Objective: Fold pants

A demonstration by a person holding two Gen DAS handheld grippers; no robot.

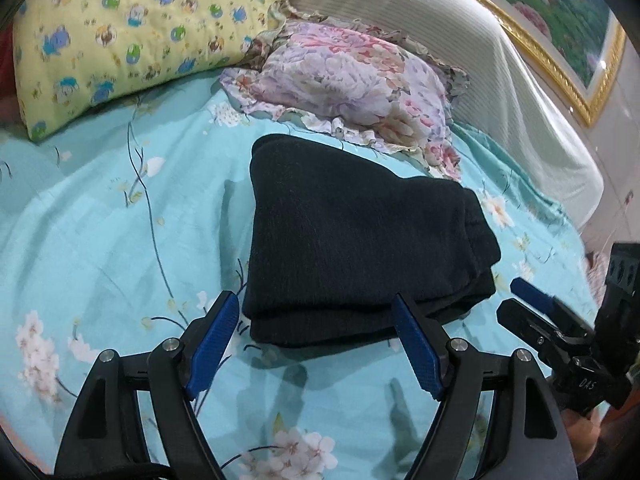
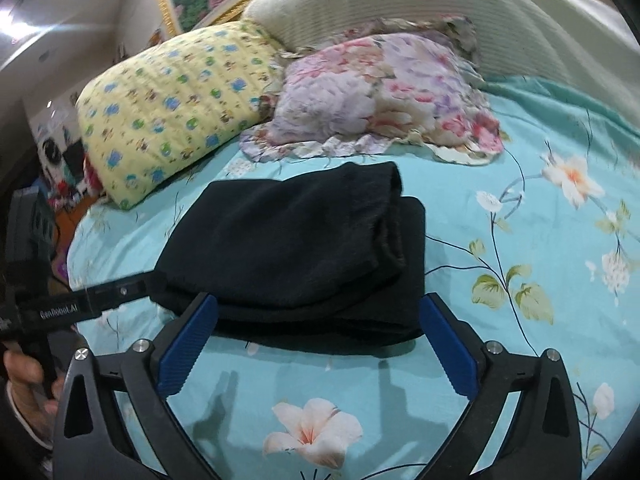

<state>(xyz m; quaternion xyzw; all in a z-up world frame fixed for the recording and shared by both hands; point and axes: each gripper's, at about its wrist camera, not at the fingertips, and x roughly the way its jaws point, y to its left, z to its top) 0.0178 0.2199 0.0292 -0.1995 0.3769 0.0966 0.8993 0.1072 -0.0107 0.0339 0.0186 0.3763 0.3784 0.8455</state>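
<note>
On the turquoise flowered bedsheet, near the middle of the bed: dark pants, folded into a compact stack of layers, lying flat just short of the pillows.

Just in front of the stack's near edge: left gripper, blue pads spread wide, grasping nothing, held low over the sheet and aimed along the fold. Fingertips close to the cloth, contact not discernible. Beside it on the right: right gripper, likewise spread apart and empty, its fingers bracketing the near edge of the pants from just short of it. Seen from the right wrist view, the left tool's black body reaching in from the left edge, one finger tip at the stack's left corner.

Beyond the pants: yellow patterned pillow to the left, floral ruffled pillow just behind the stack, cream ribbed headboard at the back, gold-framed picture on the wall.
</note>
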